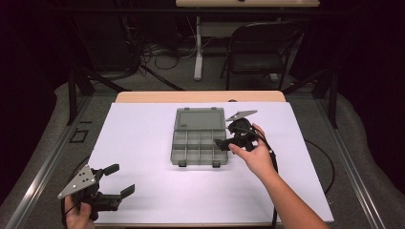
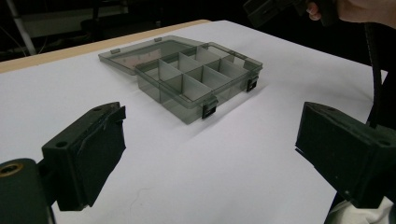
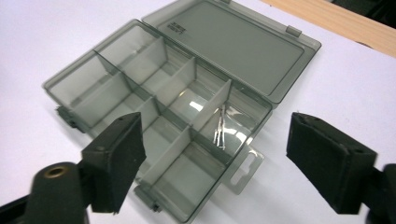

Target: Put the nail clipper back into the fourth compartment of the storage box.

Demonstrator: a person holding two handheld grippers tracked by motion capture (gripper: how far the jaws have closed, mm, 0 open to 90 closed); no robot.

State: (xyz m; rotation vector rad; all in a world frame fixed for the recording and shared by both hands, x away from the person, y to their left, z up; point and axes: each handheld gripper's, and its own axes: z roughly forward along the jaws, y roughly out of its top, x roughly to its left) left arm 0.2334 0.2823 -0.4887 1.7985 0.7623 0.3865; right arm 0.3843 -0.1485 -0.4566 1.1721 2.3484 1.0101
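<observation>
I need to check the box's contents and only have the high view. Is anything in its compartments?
Observer: Yes, a few thin metal pins lie in one compartment of the box.
Operator: Which compartment?
Observer: The one at the end with the hang tab, in the row beside the open lid.
Operator: Is the right gripper holding anything?
Observer: No. The right gripper hovers above the box with its jaws wide apart and empty.

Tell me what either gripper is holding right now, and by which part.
Nothing is held. The right gripper hangs open over the organizer box, and the left gripper is open near the table's front edge.
</observation>
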